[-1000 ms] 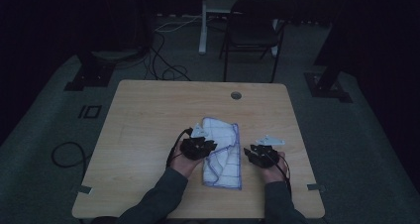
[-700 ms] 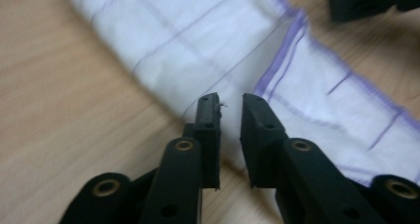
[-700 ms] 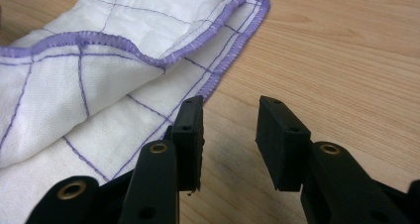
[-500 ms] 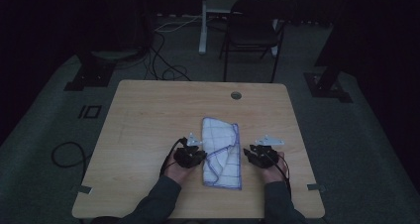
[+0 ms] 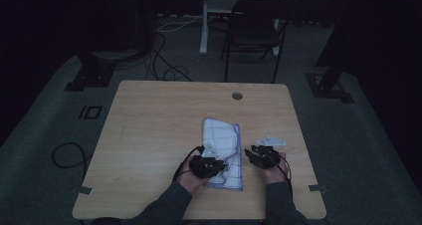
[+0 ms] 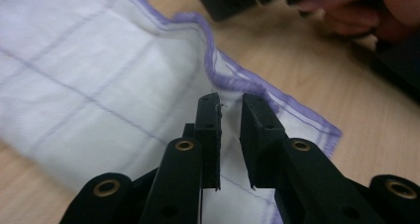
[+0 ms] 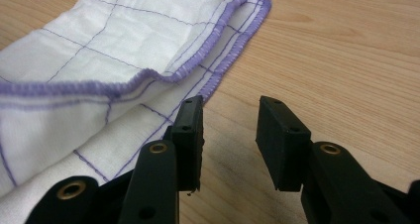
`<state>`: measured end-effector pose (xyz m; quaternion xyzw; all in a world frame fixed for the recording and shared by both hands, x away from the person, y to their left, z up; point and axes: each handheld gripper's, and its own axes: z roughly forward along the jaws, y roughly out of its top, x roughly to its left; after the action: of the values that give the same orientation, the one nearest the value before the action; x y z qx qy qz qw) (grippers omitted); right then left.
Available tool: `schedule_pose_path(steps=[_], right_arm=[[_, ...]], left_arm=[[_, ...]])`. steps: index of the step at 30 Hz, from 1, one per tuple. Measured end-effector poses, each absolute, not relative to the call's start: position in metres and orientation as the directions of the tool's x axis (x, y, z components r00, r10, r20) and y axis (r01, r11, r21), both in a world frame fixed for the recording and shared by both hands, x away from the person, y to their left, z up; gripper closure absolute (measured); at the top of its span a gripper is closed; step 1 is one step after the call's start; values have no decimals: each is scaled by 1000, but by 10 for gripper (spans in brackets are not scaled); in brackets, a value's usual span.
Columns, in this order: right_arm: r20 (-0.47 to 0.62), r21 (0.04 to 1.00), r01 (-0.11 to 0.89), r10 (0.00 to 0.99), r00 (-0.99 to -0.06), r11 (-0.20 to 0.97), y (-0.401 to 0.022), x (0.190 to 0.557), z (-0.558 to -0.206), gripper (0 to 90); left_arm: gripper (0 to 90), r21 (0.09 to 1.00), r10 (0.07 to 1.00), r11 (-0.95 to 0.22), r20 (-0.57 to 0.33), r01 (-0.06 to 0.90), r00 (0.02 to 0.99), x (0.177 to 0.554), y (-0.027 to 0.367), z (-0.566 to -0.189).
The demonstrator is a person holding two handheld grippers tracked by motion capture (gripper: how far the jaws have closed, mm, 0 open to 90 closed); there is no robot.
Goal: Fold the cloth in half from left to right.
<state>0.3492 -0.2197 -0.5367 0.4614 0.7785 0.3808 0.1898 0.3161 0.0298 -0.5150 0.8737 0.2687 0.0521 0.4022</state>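
Note:
A white cloth [image 5: 222, 143] with thin purple grid lines and a purple stitched hem lies folded on the wooden table [image 5: 159, 130], near its front middle. My left gripper [image 5: 218, 164] rests over the cloth's near left part. In the left gripper view its jaws stand a narrow gap apart above the cloth [image 6: 99, 85], left gripper [image 6: 230, 102] open with nothing pinched. My right gripper [image 5: 251, 154] sits just right of the cloth's hem. In the right gripper view the right gripper [image 7: 230, 107] is open over bare wood, its left jaw at the edge of the cloth [image 7: 99, 60].
A round cable hole [image 5: 237, 95] sits near the table's far edge. Behind the table stand a dark chair [image 5: 254, 33] and cables [image 5: 166, 70] on the floor. The other hand [image 6: 356, 11] shows at the top of the left gripper view.
My left gripper has slid toward the table's near edge along the cloth. The right gripper has hardly moved.

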Motion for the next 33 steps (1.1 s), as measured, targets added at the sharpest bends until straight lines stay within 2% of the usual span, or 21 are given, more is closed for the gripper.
schedule_pose_path(steps=[5, 12, 22, 27, 30, 33], right_arm=[[60, 775, 571, 867, -495, 272, -221, 351, -535, 632], [52, 786, 557, 869, -492, 268, -219, 359, -531, 645], [59, 801, 540, 864, -501, 258, -200, 388, -523, 741], [160, 796, 579, 861, -482, 176, -192, 414, -523, 692], [170, 778, 603, 865, -473, 176, -186, 429, -526, 634], [191, 760, 629, 868, -457, 164, -181, 445, -530, 618]], left_arm=[[774, 722, 480, -555, -126, 413, 868, 306, 25, -520], [767, 701, 487, -583, -104, 411, 867, 293, 35, -528], [768, 698, 524, -577, -83, 425, 848, 282, 58, -529], [768, 692, 532, -582, -75, 428, 843, 279, 64, -532], [760, 687, 535, -581, -81, 436, 841, 277, 65, -535], [747, 686, 532, -584, -80, 433, 843, 277, 65, -535]])
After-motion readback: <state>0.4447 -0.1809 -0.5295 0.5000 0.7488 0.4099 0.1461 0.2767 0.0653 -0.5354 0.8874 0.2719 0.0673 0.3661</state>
